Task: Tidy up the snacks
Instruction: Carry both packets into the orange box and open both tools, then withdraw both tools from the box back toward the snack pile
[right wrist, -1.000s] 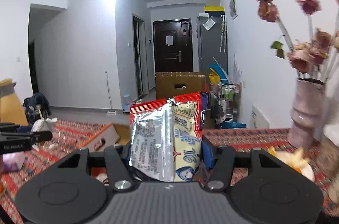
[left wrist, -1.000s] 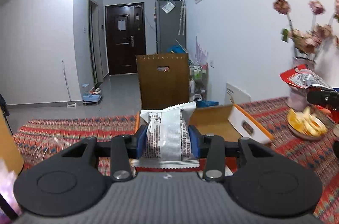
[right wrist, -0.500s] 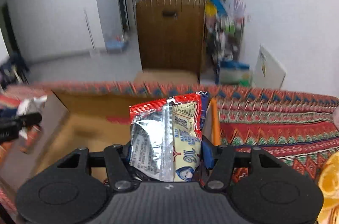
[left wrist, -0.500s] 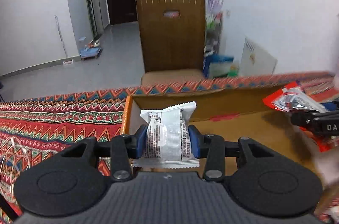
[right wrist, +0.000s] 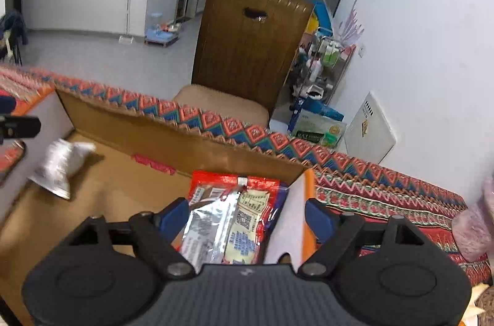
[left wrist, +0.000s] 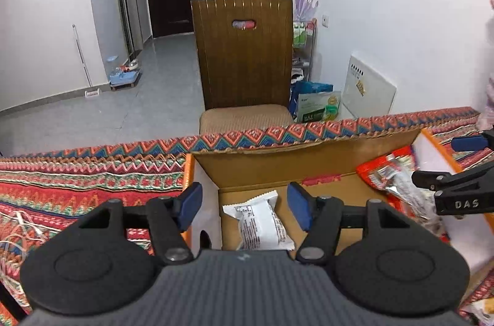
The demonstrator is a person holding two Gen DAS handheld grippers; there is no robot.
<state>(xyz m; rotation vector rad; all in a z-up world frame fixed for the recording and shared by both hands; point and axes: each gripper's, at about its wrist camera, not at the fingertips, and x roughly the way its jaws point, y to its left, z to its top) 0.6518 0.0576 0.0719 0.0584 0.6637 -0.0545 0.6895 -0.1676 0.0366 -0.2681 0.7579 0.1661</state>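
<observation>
An open cardboard box sits on the patterned tablecloth. My left gripper is open above the box's left end, and a white snack packet lies loose below it in the box. It also shows in the right wrist view, blurred. My right gripper is open over the box's right end, with a red and yellow snack bag between its spread fingers, free of the pads. That bag and the right gripper show at the right of the left wrist view.
The box has orange-edged white side flaps. A brown chair stands behind the table. A fruit plate and a pink vase are at the right. Loose white cord lies on the cloth at the left.
Both grippers have opened over the box. The white packet has dropped from the left gripper into the box, and the red bag has come free of the right gripper's pads.
</observation>
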